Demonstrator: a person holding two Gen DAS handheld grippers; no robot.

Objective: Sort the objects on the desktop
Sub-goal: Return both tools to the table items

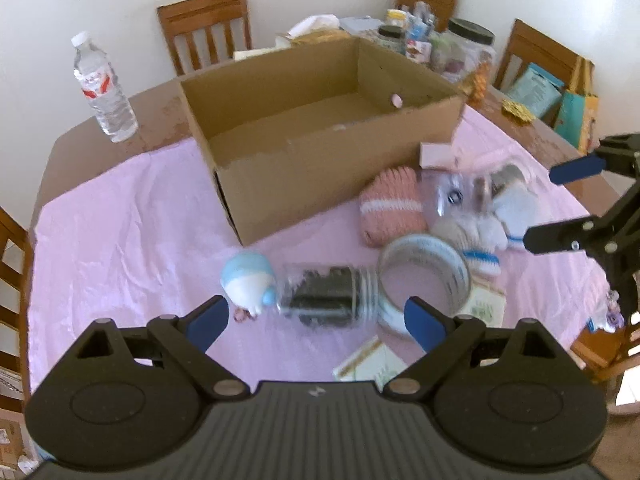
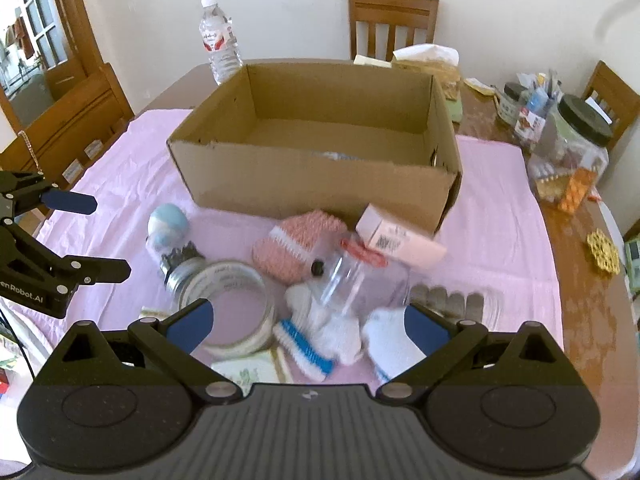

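Note:
An open cardboard box (image 1: 320, 168) (image 2: 312, 184) stands on the pink cloth. In front of it lie a blue-and-white figurine (image 1: 248, 280) (image 2: 167, 226), a clear jar with dark contents (image 1: 328, 294) (image 2: 182, 266), a tape roll (image 1: 424, 276) (image 2: 236, 304), a pink knitted piece (image 1: 390, 204) (image 2: 298, 246), a clear empty jar (image 2: 356, 280), white-and-blue socks (image 1: 484, 236) (image 2: 320, 336) and a pink carton (image 2: 396, 238). My left gripper (image 1: 316, 320) is open above the dark jar. My right gripper (image 2: 306, 322) is open above the socks.
A water bottle (image 1: 104, 88) (image 2: 219, 44) stands on the bare table behind the box. Jars and clutter (image 2: 560, 148) fill the far right corner. A yellow coaster (image 2: 602, 254) lies at right. Wooden chairs (image 1: 206, 26) surround the table. Paper cards (image 1: 372, 364) lie near my left gripper.

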